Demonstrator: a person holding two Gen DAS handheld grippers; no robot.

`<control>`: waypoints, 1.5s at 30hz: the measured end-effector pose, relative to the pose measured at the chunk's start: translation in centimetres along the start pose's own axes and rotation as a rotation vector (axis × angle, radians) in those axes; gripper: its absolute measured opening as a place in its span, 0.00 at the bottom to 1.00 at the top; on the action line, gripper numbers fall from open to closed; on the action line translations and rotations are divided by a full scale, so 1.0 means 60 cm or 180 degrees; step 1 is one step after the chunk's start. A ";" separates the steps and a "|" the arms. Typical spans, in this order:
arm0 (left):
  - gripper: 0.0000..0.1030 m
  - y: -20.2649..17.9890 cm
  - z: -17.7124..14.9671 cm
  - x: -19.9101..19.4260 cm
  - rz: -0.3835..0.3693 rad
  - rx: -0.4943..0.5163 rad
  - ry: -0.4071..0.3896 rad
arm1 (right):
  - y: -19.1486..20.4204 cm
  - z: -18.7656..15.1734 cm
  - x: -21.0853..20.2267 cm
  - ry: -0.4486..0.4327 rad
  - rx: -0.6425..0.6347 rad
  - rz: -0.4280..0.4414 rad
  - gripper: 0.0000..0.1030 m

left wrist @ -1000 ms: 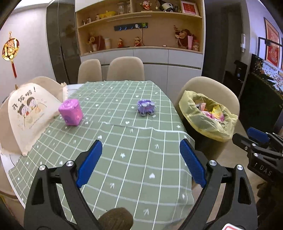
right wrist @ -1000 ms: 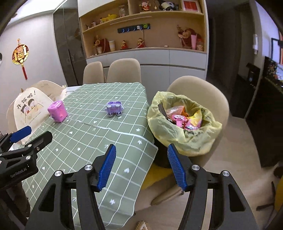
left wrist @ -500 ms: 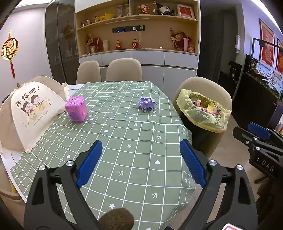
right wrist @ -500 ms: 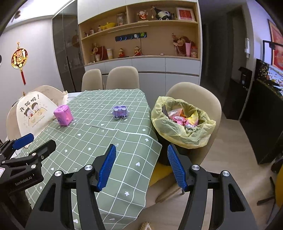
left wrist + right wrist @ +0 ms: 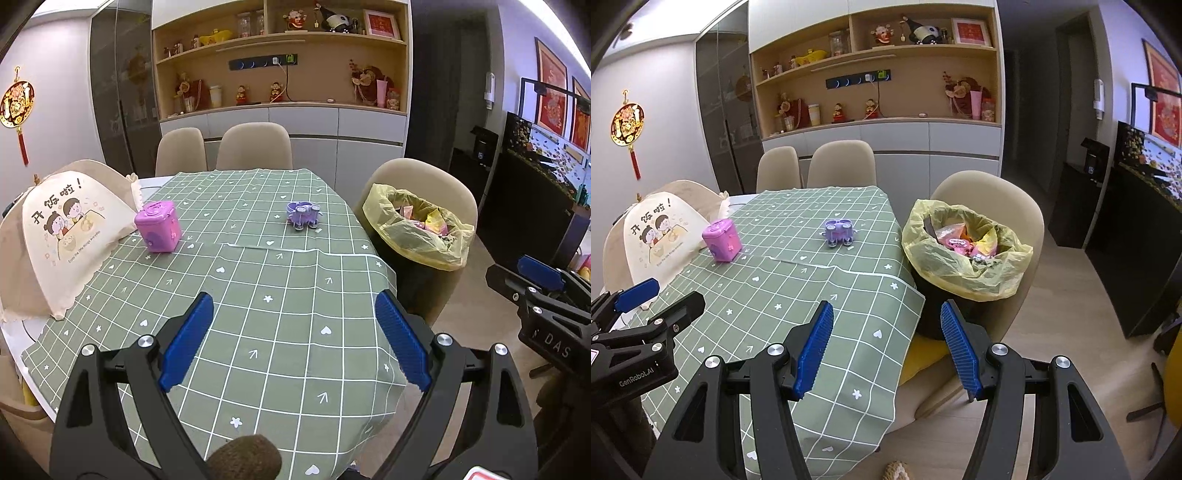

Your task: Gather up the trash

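Note:
A black bin with a yellow bag stands on a beige chair at the table's right side, holding colourful wrappers. My left gripper is open and empty above the near end of the green checked tablecloth. My right gripper is open and empty, over the table's right edge, short of the bin. Each gripper also shows at the edge of the other's view.
A pink box and a purple toy car sit on the cloth. A cream mesh food cover stands at the left. Beige chairs and a cabinet are beyond the table.
Both grippers have drawn back and up from the table, so the table and bin look smaller and farther. Both stay open and empty.

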State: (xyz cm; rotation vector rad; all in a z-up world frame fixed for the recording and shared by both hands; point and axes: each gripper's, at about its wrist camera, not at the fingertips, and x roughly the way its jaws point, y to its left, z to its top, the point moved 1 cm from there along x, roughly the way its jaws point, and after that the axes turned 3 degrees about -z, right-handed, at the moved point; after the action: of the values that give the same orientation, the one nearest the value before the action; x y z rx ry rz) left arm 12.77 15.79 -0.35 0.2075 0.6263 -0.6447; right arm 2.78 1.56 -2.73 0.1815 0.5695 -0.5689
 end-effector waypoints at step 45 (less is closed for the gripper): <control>0.83 0.023 -0.002 0.020 -0.0013 -0.0042 0.0091 | 0.001 0.002 0.014 0.0040 0.0007 -0.0023 0.56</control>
State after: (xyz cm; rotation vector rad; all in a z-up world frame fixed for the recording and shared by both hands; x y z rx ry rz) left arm 14.32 16.32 -1.20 0.2035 0.6584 -0.6425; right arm 3.47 1.18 -3.13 0.1852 0.5818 -0.5759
